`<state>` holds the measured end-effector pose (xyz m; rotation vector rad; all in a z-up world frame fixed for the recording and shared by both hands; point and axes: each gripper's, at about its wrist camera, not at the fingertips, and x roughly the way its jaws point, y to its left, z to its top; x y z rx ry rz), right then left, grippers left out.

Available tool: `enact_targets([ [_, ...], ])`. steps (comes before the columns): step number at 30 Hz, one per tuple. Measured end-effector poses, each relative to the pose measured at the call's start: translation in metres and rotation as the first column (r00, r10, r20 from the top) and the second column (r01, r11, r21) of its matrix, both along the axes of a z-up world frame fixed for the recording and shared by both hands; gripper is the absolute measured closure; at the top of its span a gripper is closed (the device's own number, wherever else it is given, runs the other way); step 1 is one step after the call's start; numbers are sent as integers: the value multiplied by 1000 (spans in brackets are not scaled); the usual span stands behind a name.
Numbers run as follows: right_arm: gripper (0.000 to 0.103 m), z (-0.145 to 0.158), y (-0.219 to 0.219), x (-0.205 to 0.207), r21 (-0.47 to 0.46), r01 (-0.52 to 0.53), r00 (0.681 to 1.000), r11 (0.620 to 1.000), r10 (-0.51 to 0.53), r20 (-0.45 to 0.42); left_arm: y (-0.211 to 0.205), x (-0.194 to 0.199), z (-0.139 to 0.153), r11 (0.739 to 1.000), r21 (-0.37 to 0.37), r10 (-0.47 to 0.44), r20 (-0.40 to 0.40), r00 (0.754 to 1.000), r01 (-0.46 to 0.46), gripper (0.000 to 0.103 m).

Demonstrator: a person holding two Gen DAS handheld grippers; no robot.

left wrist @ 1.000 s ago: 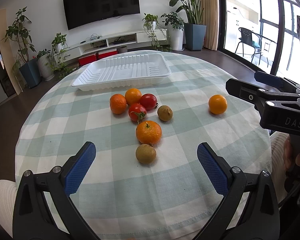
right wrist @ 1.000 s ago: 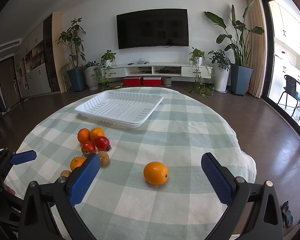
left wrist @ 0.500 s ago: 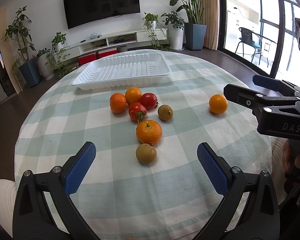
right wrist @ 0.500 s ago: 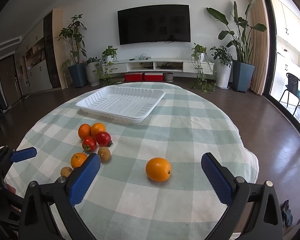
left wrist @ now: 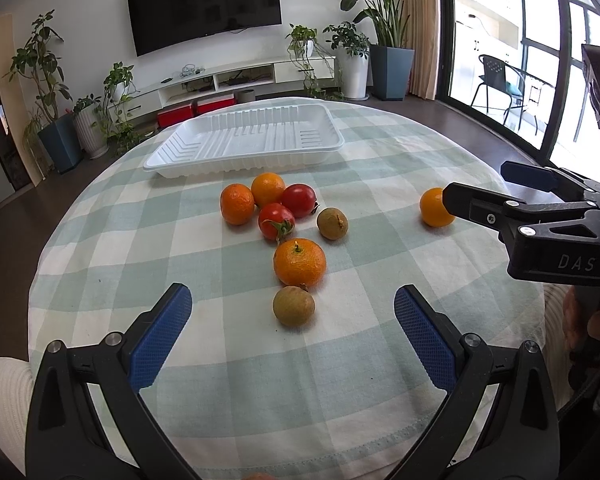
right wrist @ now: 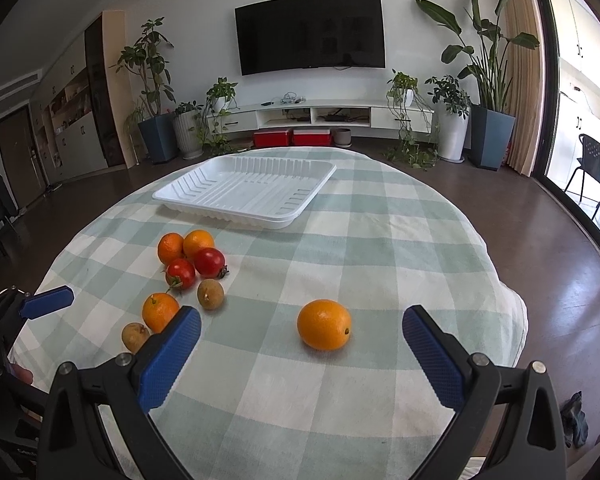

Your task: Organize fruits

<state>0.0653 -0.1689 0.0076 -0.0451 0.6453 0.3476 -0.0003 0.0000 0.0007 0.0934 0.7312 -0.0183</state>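
Surface (right wrist: 380, 248): a round one under a green-and-white checked cloth; it carries everything, so both views look across it toward the far wall.
Tray (right wrist: 300, 216): white, ribbed, at the far side of the surface and with no fruit in it yet; I judge it is the place where the fruits must go.
Left hand-held gripper (left wrist: 292, 330): its blue pads stand wide apart and hold nothing; it hovers low over the near edge, in line with the near brown fruit. Compared with one second ago, it has hardly moved.
Right hand-held gripper (right wrist: 302, 348): fingers also wide apart, nothing between them. The lone orange now sits centred in the gap and a little farther up in its view than before, so this gripper has come closer to it; probably this fruit is the first pick.
Lone orange (right wrist: 324, 324): alone on the right side, well apart from the group, so easy to reach.
Near mandarin (left wrist: 299, 262): in the middle, just touching the near brown fruit (left wrist: 293, 306).
Far cluster: two mandarins (left wrist: 237, 209) and two tomatoes (left wrist: 276, 221) packed together near the tray, with a second brown fruit (left wrist: 332, 223) just beside them on the right.
Progress: nothing is picked yet.
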Motion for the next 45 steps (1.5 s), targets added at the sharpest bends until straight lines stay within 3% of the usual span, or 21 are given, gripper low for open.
enact_targets([
  [20, 1, -4, 1, 2, -14, -8, 999, 1000, 8, -36, 9, 6, -12, 1000, -7, 9, -16, 1000, -9, 0],
  [36, 19, -22, 1, 21, -29, 17, 987, 999, -22, -160, 20, 30, -23, 999, -41, 23, -71, 997, -26, 0],
  [45, 22, -32, 5, 33, -42, 20, 978, 999, -28, -207, 17, 50, -28, 998, -55, 7, -89, 996, -12, 0],
])
